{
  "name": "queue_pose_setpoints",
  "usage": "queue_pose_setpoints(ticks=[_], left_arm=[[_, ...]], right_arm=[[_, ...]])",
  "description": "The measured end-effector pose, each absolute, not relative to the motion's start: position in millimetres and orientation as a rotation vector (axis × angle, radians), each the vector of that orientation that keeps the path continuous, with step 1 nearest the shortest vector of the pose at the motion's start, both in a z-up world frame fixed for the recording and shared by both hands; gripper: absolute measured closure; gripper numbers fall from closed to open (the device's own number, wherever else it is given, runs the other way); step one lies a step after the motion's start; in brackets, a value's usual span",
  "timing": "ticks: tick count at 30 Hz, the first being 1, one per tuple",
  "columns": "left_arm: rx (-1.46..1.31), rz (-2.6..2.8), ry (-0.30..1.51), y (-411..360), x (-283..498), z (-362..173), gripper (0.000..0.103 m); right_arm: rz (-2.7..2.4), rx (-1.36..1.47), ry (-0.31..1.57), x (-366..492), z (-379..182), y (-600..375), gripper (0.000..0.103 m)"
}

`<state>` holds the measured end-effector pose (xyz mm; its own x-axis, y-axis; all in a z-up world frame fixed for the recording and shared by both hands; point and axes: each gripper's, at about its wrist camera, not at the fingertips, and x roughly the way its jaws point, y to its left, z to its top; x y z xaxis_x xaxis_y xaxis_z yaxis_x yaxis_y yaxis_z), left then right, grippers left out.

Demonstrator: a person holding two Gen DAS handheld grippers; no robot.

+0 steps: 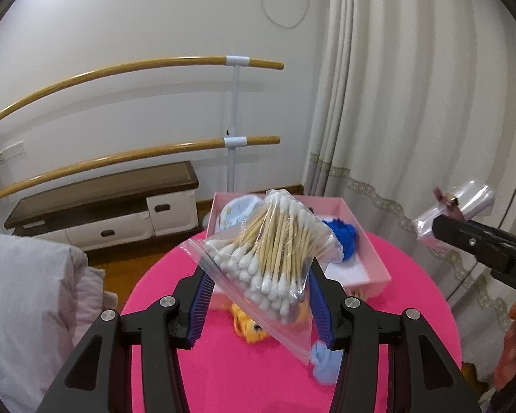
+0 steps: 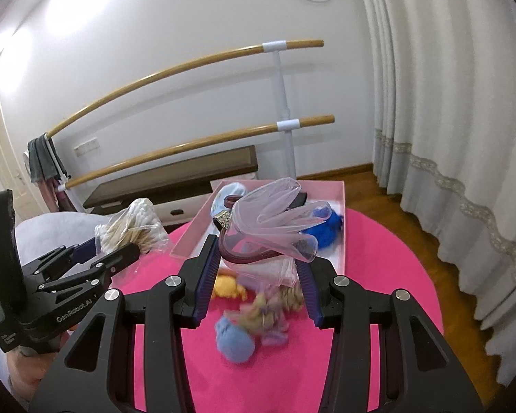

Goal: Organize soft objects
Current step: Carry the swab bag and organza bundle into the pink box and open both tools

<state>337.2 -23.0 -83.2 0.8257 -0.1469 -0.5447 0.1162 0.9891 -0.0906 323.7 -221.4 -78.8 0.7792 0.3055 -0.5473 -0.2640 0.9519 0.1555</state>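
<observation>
My left gripper [image 1: 258, 275] is shut on a clear zip bag of cotton swabs [image 1: 275, 251] and holds it above the round pink table [image 1: 223, 371]. It also shows in the right wrist view [image 2: 120, 241] with the swab bag [image 2: 134, 227]. My right gripper [image 2: 258, 258] is shut on a clear bag with a plastic glove and a dark red strap [image 2: 271, 227], above the table; it shows in the left wrist view [image 1: 443, 223] too. A pink box [image 1: 368, 237] at the table's far side holds a blue fluffy item [image 1: 344, 237] and a pale blue sock [image 1: 237, 210].
On the table lie a yellow plush toy [image 2: 227, 287], a light blue soft item [image 2: 234, 340] and a small mixed bundle [image 2: 271, 313]. A grey cushion [image 1: 27, 296] is at left. A ballet barre [image 1: 137, 65], low cabinet [image 1: 103, 206] and curtains [image 1: 412, 103] stand behind.
</observation>
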Motion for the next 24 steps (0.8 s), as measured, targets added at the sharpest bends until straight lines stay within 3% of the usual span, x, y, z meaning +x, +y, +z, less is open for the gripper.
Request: queue_pose_setpoints(ticks=[24], left_arm=[[-0.092, -0.178, 0.700, -30, 539, -113, 0.055]], right_arm=[[0.283, 0.033, 0.798, 452, -134, -216, 0.062]])
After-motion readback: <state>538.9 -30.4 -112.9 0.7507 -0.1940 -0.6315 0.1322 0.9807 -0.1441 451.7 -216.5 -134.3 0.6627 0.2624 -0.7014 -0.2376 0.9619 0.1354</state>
